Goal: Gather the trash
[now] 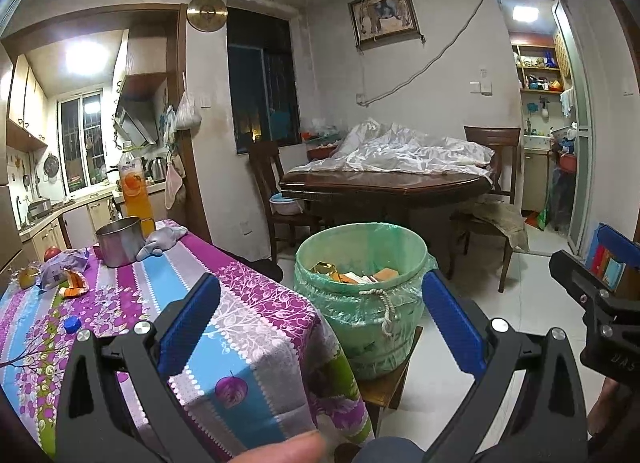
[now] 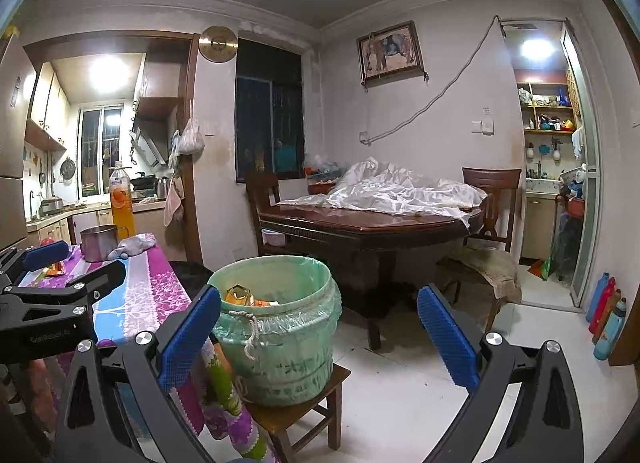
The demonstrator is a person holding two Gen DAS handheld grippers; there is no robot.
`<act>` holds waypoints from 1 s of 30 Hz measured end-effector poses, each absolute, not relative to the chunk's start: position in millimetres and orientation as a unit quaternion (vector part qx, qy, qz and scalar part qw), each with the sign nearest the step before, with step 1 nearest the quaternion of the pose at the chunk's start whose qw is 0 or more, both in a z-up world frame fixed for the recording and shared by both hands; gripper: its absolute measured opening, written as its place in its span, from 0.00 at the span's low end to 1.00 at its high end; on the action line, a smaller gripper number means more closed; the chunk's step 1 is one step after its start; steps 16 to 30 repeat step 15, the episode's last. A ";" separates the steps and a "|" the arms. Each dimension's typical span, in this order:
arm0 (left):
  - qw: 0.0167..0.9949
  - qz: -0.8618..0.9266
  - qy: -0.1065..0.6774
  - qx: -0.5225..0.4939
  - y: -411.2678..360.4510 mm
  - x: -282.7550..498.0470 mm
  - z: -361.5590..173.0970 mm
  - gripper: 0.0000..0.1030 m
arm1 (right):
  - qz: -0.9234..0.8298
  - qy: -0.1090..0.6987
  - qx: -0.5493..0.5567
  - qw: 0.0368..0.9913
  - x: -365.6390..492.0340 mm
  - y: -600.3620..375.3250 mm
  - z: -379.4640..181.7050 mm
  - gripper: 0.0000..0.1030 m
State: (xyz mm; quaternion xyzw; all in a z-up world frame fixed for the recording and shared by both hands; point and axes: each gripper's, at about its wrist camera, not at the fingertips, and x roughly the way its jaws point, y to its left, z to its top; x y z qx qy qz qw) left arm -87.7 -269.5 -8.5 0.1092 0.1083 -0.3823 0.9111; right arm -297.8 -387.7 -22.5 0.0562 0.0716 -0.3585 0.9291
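A pale bucket lined with a green bag (image 1: 362,295) (image 2: 280,327) stands on a small wooden stool (image 2: 298,419) beside the table and holds several scraps. On the purple-and-blue tablecloth (image 1: 224,323) lie a crumpled wrapper (image 1: 64,265), orange peel (image 1: 74,283) and a blue bottle cap (image 1: 72,324). My left gripper (image 1: 320,327) is open and empty, hovering over the table corner and the bucket. My right gripper (image 2: 316,337) is open and empty, facing the bucket. In the right wrist view the left gripper (image 2: 66,267) shows at the left edge.
A steel pot (image 1: 120,241), a grey cloth (image 1: 162,241), an orange drink bottle (image 1: 136,191) and fruit (image 1: 52,253) sit at the table's far end. A dark dining table (image 2: 368,223) with plastic sheeting and chairs stands behind. Bottles (image 2: 606,313) line the right wall.
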 end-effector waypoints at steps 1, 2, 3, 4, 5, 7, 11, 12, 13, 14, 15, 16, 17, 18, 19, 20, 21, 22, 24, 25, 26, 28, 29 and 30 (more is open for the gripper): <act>0.911 -0.383 0.108 0.109 -269.3 -87.5 -8.5 0.95 | -0.359 0.071 0.056 0.929 -297.9 -386.8 -21.4 0.95; 0.910 -0.384 0.108 0.109 -269.4 -87.5 -8.5 0.95 | -0.358 0.072 0.056 0.929 -297.9 -387.3 -21.9 0.95; 0.910 -0.386 0.107 0.107 -269.1 -87.4 -8.6 0.94 | -0.358 0.071 0.056 0.929 -298.0 -387.0 -21.5 0.95; 0.909 -0.388 0.108 0.106 -269.3 -87.1 -8.6 0.95 | -0.358 0.072 0.056 0.929 -297.8 -387.8 -22.9 0.95; 0.907 -0.392 0.110 0.105 -269.4 -87.0 -8.7 0.94 | -0.359 0.072 0.056 0.929 -297.8 -386.6 -21.5 0.95; 0.903 -0.400 0.116 0.105 -270.8 -86.7 -9.7 0.95 | -0.359 0.071 0.056 0.929 -298.4 -387.4 -22.8 0.95; 0.898 -0.403 0.134 0.113 -277.1 -83.0 -15.5 0.95 | -0.362 0.070 0.057 0.928 -297.9 -390.3 -20.0 0.95; 0.898 -0.403 0.136 0.113 -277.6 -82.5 -16.7 0.95 | -0.363 0.070 0.057 0.928 -297.5 -391.5 -20.3 0.95; 0.898 -0.403 0.137 0.113 -278.1 -82.4 -17.3 0.95 | -0.363 0.070 0.056 0.927 -296.6 -392.6 -20.0 0.95; 0.897 -0.403 0.138 0.114 -278.4 -82.2 -17.9 0.95 | -0.363 0.070 0.056 0.927 -296.7 -392.6 -19.3 0.95; 0.897 -0.403 0.139 0.116 -278.8 -81.8 -18.5 0.95 | -0.363 0.070 0.056 0.928 -296.8 -392.0 -19.2 0.95; 0.897 -0.403 0.139 0.116 -278.8 -81.8 -18.5 0.95 | -0.363 0.070 0.056 0.928 -296.8 -392.0 -19.2 0.95; 0.897 -0.403 0.139 0.116 -278.8 -81.8 -18.5 0.95 | -0.363 0.070 0.056 0.928 -296.8 -392.0 -19.2 0.95; 0.897 -0.403 0.139 0.116 -278.8 -81.8 -18.5 0.95 | -0.363 0.070 0.056 0.928 -296.8 -392.0 -19.2 0.95; 0.897 -0.403 0.139 0.116 -278.8 -81.8 -18.5 0.95 | -0.363 0.070 0.056 0.928 -296.8 -392.0 -19.2 0.95; 0.897 -0.403 0.139 0.116 -278.8 -81.8 -18.5 0.95 | -0.363 0.070 0.056 0.928 -296.8 -392.0 -19.2 0.95; 0.897 -0.403 0.139 0.116 -278.8 -81.8 -18.5 0.95 | -0.363 0.070 0.056 0.928 -296.8 -392.0 -19.2 0.95; 0.897 -0.403 0.139 0.116 -278.8 -81.8 -18.5 0.95 | -0.363 0.070 0.056 0.928 -296.8 -392.0 -19.2 0.95; 0.897 -0.403 0.139 0.116 -278.8 -81.8 -18.5 0.95 | -0.363 0.070 0.056 0.928 -296.8 -392.0 -19.2 0.95; 0.897 -0.403 0.139 0.116 -278.8 -81.8 -18.5 0.95 | -0.363 0.070 0.056 0.928 -296.8 -392.0 -19.2 0.95; 0.897 -0.403 0.139 0.116 -278.8 -81.8 -18.5 0.95 | -0.363 0.070 0.056 0.928 -296.8 -392.0 -19.2 0.95; 0.897 -0.403 0.139 0.116 -278.8 -81.8 -18.5 0.95 | -0.363 0.070 0.056 0.928 -296.8 -392.0 -19.2 0.95; 0.897 -0.403 0.139 0.116 -278.8 -81.8 -18.5 0.95 | -0.363 0.070 0.056 0.928 -296.8 -392.0 -19.2 0.95; 0.897 -0.403 0.139 0.116 -278.8 -81.8 -18.5 0.95 | -0.363 0.070 0.056 0.928 -296.8 -392.0 -19.2 0.95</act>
